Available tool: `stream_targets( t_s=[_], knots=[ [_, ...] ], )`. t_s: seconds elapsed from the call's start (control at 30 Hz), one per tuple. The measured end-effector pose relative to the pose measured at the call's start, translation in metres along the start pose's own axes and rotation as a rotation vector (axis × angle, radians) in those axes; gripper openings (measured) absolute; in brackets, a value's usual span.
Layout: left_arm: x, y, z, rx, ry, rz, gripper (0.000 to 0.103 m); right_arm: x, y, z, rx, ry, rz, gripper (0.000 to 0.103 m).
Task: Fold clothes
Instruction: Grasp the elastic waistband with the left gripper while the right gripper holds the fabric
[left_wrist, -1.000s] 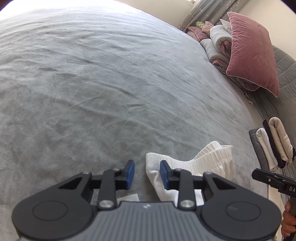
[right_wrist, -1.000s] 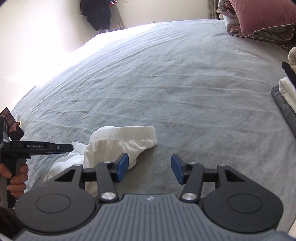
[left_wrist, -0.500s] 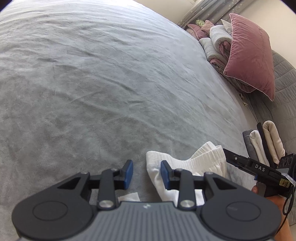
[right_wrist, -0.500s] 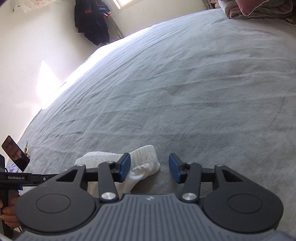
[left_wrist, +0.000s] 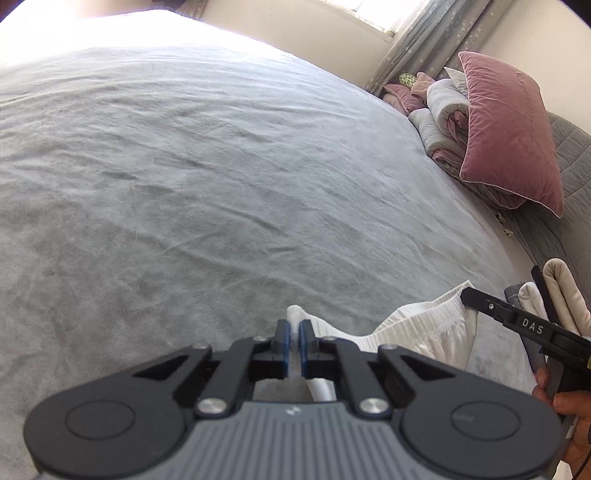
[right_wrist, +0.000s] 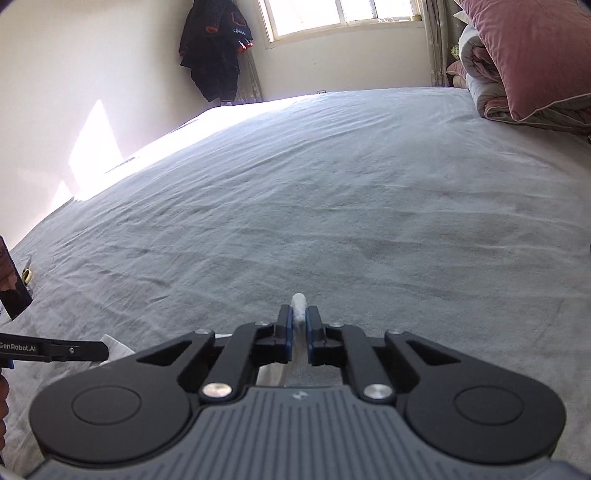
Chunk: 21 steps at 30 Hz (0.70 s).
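A white ribbed garment (left_wrist: 417, 328) lies crumpled on the grey bed (left_wrist: 221, 166) at the near edge. My left gripper (left_wrist: 291, 345) is shut on one corner of it. My right gripper (right_wrist: 300, 328) is shut on another corner, and a bit of white cloth (right_wrist: 298, 300) sticks out past its fingertips. Each gripper shows in the other's view: the right one (left_wrist: 517, 325) at the right, the left one (right_wrist: 55, 350) at the lower left. Most of the garment is hidden under the right gripper body in the right wrist view.
A pink pillow (left_wrist: 509, 129) and rolled quilts (left_wrist: 439, 122) are piled at the bed's right side. Folded clothes (left_wrist: 561, 291) stand stacked at the right edge. A dark jacket (right_wrist: 218, 48) hangs by the window. The grey bedspread (right_wrist: 332, 184) stretches ahead.
Both grippers were open beside the garment; now both have closed on its corners. Both views have tilted up, showing more of the room.
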<state>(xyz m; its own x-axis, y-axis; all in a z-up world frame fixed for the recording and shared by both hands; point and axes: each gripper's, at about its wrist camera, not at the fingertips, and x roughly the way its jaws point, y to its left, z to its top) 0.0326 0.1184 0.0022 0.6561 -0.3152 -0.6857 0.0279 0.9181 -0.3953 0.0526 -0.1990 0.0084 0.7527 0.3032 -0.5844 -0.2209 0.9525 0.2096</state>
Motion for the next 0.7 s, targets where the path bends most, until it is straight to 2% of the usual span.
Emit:
stream_targets(
  t_s=[0.2,0.4,0.7],
  knots=[
    [-0.027,0.015,0.012,0.038,-0.12,0.14,0.005,0.024,0.045,0.035,-0.102,-0.042,-0.001,0.008],
    [-0.051,0.041,0.022,0.069,-0.224,0.312,0.005,0.065,0.117,0.058,-0.227,-0.062,0.027,0.008],
    [-0.077,0.117,0.037,-0.057,-0.237,0.472,0.005,0.133,0.227,0.065,-0.373,-0.05,0.116,0.008]
  ],
)
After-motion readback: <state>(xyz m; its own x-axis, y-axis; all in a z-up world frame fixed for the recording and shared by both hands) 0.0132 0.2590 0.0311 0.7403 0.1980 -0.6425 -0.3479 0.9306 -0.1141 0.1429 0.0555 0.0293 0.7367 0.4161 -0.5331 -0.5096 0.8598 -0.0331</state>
